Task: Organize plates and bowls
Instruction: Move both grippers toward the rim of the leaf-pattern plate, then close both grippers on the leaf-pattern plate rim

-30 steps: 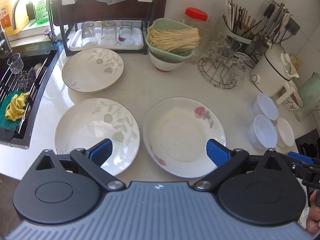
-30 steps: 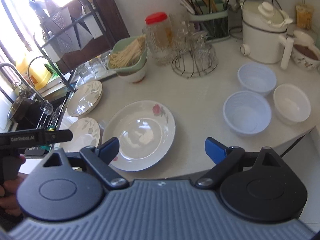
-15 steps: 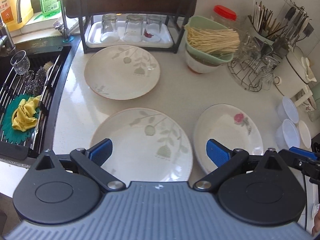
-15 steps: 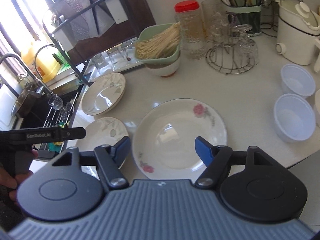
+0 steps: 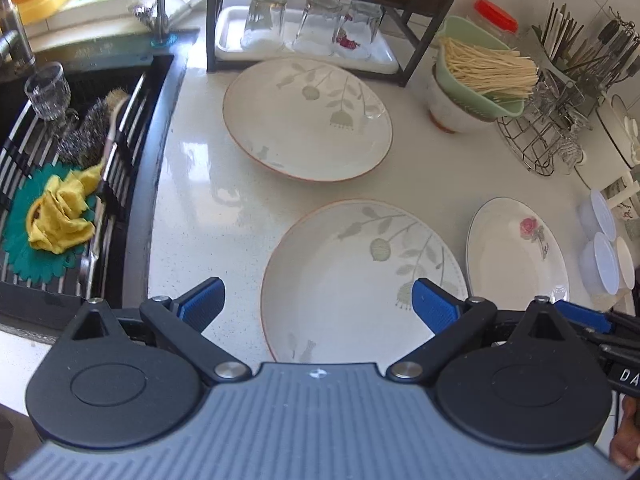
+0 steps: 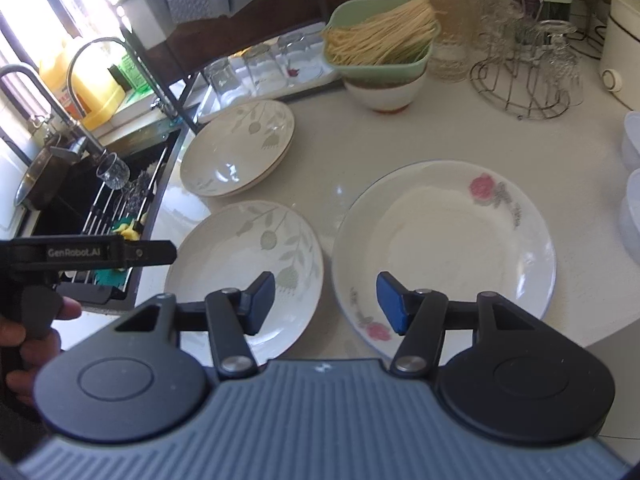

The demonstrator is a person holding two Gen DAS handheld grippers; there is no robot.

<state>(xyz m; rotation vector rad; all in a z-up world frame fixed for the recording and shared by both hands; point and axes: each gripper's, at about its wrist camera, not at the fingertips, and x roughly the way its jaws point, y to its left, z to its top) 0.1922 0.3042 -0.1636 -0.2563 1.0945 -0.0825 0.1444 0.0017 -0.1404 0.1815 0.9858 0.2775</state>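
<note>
Round white rose-print plate [image 6: 444,240] flat on tabletop [image 6: 328,160], right hand-held gripper [image 6: 326,300] half-closed above its near-left rim, jaws just closing, nothing gripped, left hand-held gripper [image 5: 316,304] wide open.

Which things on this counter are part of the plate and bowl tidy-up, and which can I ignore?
For the job:
- near leaf plate
- far leaf plate
- rose plate
- small white bowls

Just lying about:
- green basket of noodles on a white bowl
- upturned glasses on the tray
- red-lidded jar
- wire glass rack
- yellow cloth
</note>
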